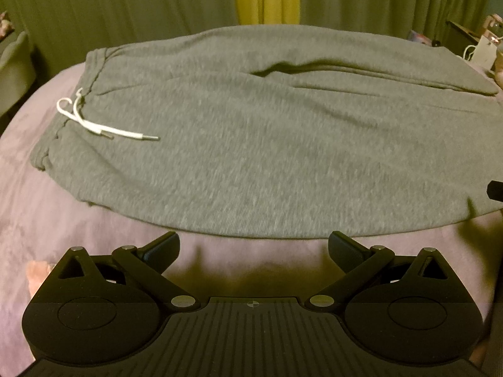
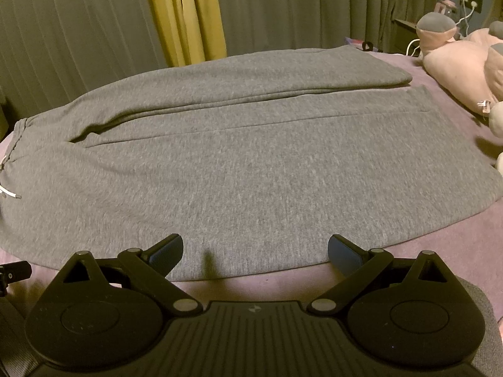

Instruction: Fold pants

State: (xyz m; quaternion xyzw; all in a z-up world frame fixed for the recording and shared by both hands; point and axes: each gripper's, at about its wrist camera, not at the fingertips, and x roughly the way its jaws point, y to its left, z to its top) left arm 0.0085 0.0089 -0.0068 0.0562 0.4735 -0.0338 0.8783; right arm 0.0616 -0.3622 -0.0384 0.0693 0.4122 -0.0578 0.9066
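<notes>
Currently, item: grey pants [image 1: 251,144], 1 pr, laid flat across a bed w/ a mauve cover [image 1: 47,220]. Waistband [image 1: 94,72] to the left, w/ white drawstring [image 1: 103,128] lying loose on the front; leg ends to the right, near pink plush toys [image 2: 456,62].

Status: both legs side by side, far leg [image 2: 283,72] partly overlapping the near one along the crotch line. No fold visible yet, so judged at the start; likely left to do: leg onto leg lengthwise, then fold across, prob. twice.

Left gripper [image 1: 254,251]: fingers wide apart, holding nothing, just short of the near hem edge, over bare bed cover. Right gripper [image 2: 255,253]: fingers wide apart, empty, tips over the near edge of the fabric; contact can't be told.

Background: grey curtains [image 2: 78,47] w/ a yellow strip [image 2: 185,15]; wall socket and cable, far right.

Labels/writing: none readable on pants, grippers or surroundings.
</notes>
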